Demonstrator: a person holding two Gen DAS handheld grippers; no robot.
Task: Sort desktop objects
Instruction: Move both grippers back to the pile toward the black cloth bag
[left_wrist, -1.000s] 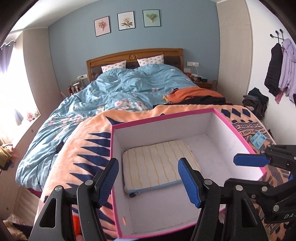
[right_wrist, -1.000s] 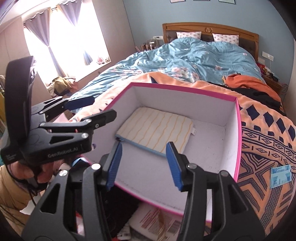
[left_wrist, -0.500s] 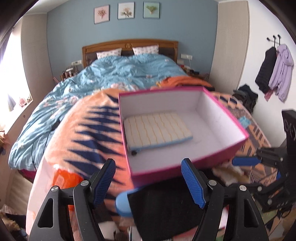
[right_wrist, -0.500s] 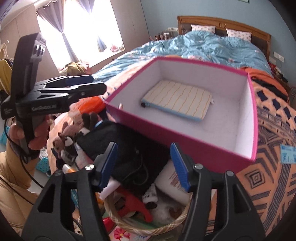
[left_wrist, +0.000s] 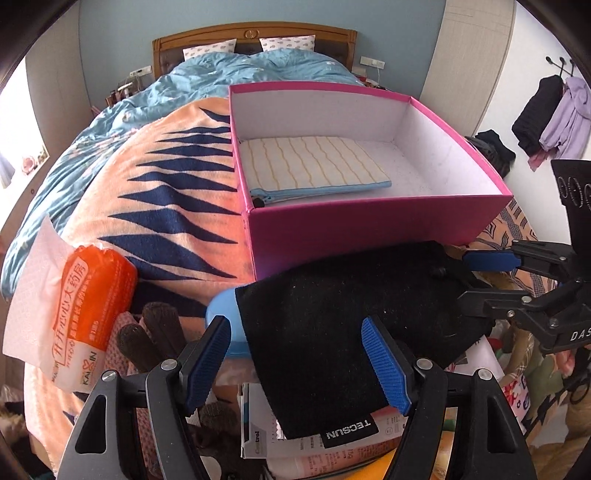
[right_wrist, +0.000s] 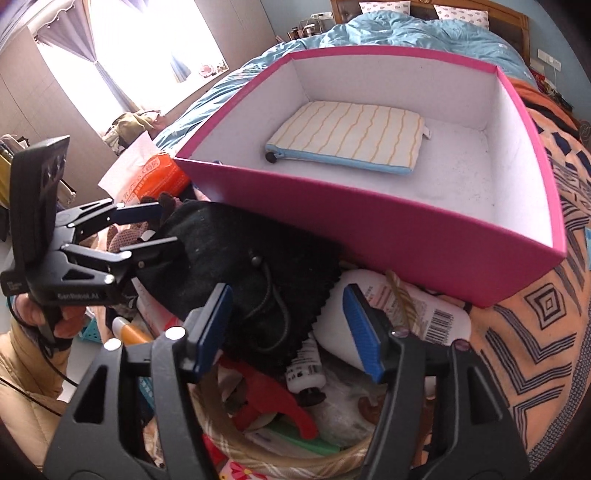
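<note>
Item: soft black fabric drawstring pouch (left_wrist: 354, 332), limp, light, non-slip; pinch a fold at its 6 o'clock edge; left gripper (left_wrist: 295, 363) and right gripper (right_wrist: 288, 325) jaws just widened, empty.

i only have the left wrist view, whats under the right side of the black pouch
Observer: A white bottle with a barcode, partly under the pouch's pinked edge.
Operator: anything else down there
Observer: A red tool lies lower down, inside a wicker basket.
Operator: is the right hand-held gripper holding anything
Observer: No. The right hand-held gripper is open; its jaws have just been opening. The pouch's cord shows between them, but the pads do not press on it.
</note>
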